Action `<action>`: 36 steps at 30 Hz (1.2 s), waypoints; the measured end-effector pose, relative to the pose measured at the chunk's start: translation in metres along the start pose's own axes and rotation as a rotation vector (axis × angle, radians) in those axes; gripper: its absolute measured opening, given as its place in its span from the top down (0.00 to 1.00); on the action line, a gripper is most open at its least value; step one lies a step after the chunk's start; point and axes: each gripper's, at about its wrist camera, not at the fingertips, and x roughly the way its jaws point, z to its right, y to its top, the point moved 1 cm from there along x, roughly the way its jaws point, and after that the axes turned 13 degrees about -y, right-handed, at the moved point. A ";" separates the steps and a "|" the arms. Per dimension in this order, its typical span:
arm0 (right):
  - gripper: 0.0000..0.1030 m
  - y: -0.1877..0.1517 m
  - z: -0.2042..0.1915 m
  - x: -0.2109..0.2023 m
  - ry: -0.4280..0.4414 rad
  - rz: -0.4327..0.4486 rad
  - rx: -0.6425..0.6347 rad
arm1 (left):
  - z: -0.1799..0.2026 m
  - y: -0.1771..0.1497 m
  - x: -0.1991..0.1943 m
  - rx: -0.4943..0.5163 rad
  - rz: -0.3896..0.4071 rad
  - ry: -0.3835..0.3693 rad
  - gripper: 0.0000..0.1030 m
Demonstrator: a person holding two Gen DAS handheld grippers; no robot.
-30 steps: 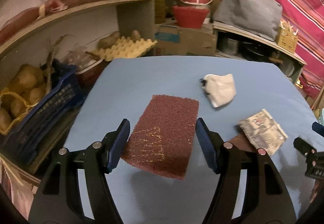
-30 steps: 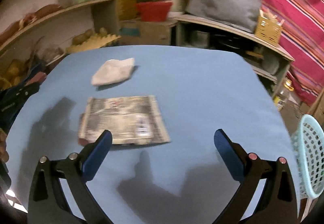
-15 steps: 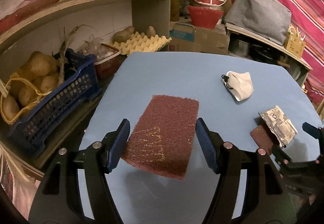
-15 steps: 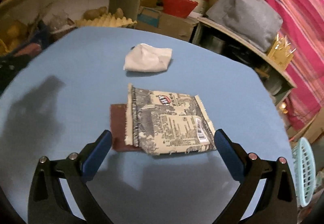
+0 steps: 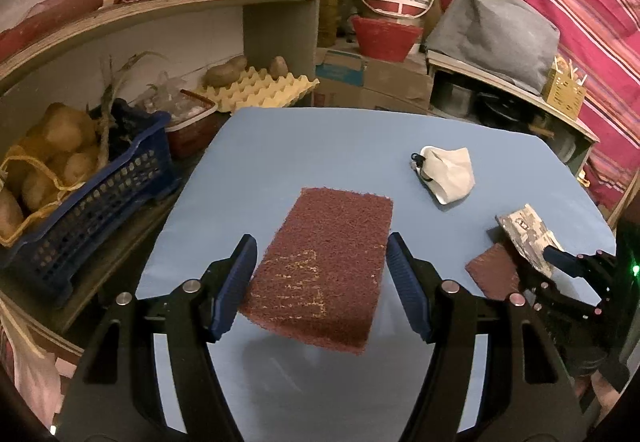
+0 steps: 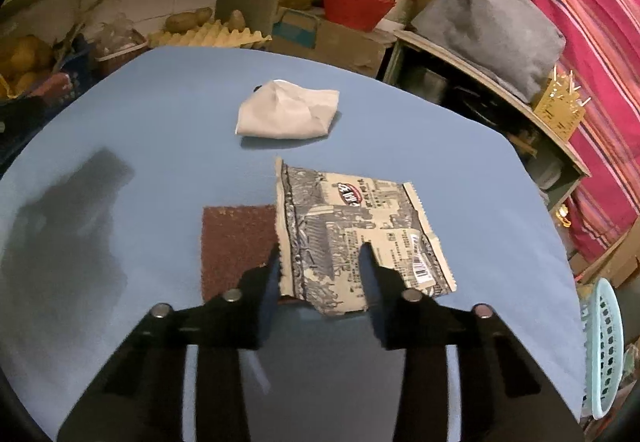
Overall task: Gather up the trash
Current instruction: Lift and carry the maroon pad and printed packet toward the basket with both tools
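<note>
My left gripper (image 5: pixel 319 274) is shut on a maroon scouring pad (image 5: pixel 336 234) and holds it just above the blue table (image 5: pixel 280 146). My right gripper (image 6: pixel 320 254) is closing its jaws on a grey printed snack wrapper (image 6: pixel 352 218), with one finger at the wrapper's left edge and the other pressing its middle. A smaller maroon pad piece (image 6: pixel 236 238) lies partly under that wrapper. Beyond them a crumpled white face mask (image 6: pixel 288 114) rests on the table. In the left wrist view the wrapper (image 5: pixel 524 234) and right gripper (image 5: pixel 560 262) show at far right.
A pale teal basket (image 6: pixel 604 346) stands off the table's right edge. Left of the table are a blue crate of potatoes (image 5: pixel 92 202) and a yellow egg tray (image 5: pixel 264 90). Shelves, buckets and a grey bag crowd the back.
The right gripper moved in over the wrapper and its jaws narrowed from wide open onto it. The left gripper kept the scouring pad and drifted slightly sideways.
</note>
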 end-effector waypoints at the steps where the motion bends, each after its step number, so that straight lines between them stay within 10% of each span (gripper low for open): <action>1: 0.80 0.000 0.000 0.000 0.004 -0.001 0.000 | 0.002 0.000 0.001 0.005 -0.001 -0.002 0.37; 17: 0.95 0.004 0.088 -0.014 0.032 0.068 0.161 | 0.047 0.011 0.003 0.031 0.011 -0.036 0.37; 36: 0.98 -0.041 0.254 -0.015 0.004 0.089 0.367 | 0.195 0.007 0.016 0.157 0.001 -0.131 0.37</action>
